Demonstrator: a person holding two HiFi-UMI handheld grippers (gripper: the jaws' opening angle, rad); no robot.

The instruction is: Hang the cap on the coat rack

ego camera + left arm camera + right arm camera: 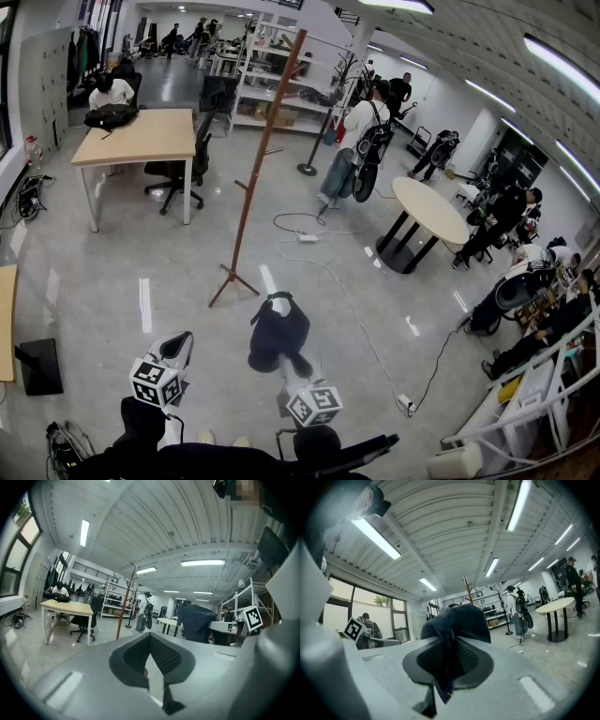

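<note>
Head view showed the dark navy cap gathered in the right gripper, hanging over the grey floor just short of the feet of the brown wooden coat rack and not touching it. Right gripper view confirmed the hold: that gripper had its jaws clamped on a fold of the cap, which bulged above the pads, with the top of the coat rack showing behind. Off to the side, the left gripper was held clear of the cap. In the left gripper view, its jaws met at the tips with nothing between them, while the cap hung off to the right. A wooden desk and a round table stood well beyond the rack.
</note>
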